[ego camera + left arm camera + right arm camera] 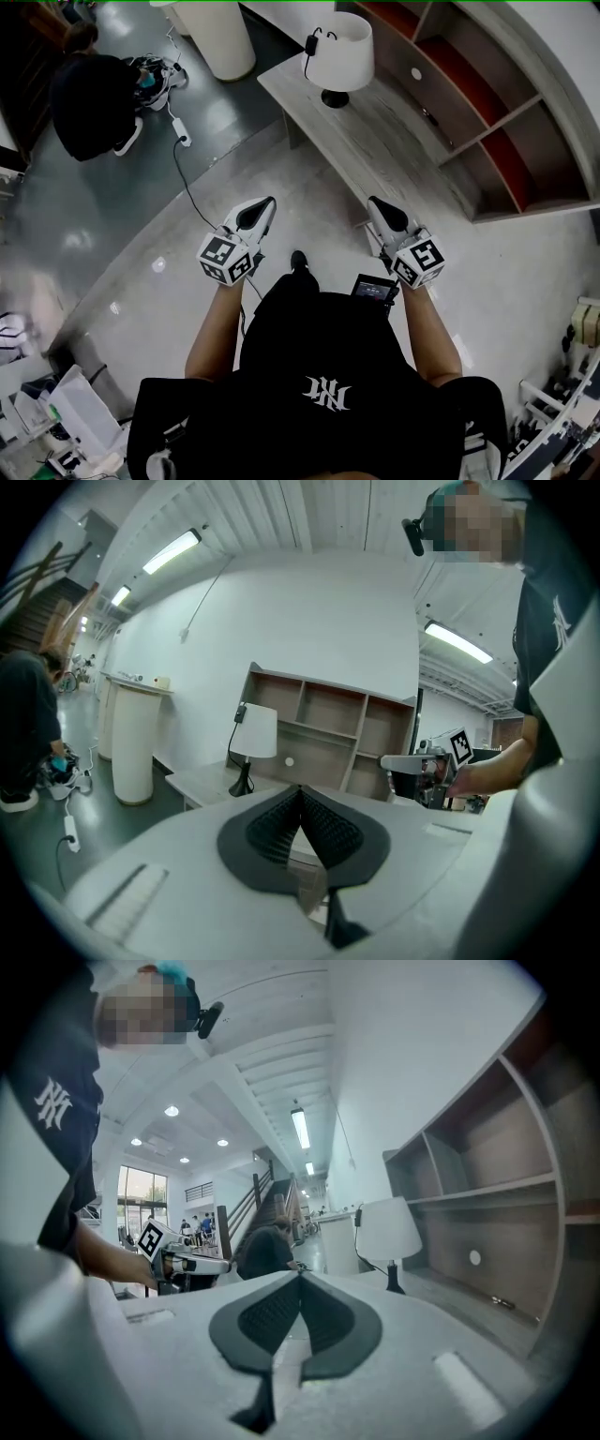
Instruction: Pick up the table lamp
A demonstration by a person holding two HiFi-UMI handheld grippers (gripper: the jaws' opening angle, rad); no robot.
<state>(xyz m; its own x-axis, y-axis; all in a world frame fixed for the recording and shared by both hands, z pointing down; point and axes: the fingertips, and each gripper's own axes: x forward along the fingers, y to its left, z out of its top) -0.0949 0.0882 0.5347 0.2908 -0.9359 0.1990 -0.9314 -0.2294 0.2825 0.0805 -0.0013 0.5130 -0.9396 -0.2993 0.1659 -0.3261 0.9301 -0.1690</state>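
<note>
Table lamp (pixel 337 54) stands upright, long axis vertical, on the table (pixel 375 141).

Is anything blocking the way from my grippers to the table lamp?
Nothing visible does. Only open floor lies between the left gripper, the right gripper and the wooden table; the table lamp stands toward its far end.

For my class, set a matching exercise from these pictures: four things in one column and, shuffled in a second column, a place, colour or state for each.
1. table lamp
2. left claw
3. shelf unit
4. white cylinder

A. shut, holding nothing
B. standing on the dark floor
C. standing on the wooden table
D. red-brown inside

Pairs: 1-C, 2-A, 3-D, 4-B
</note>
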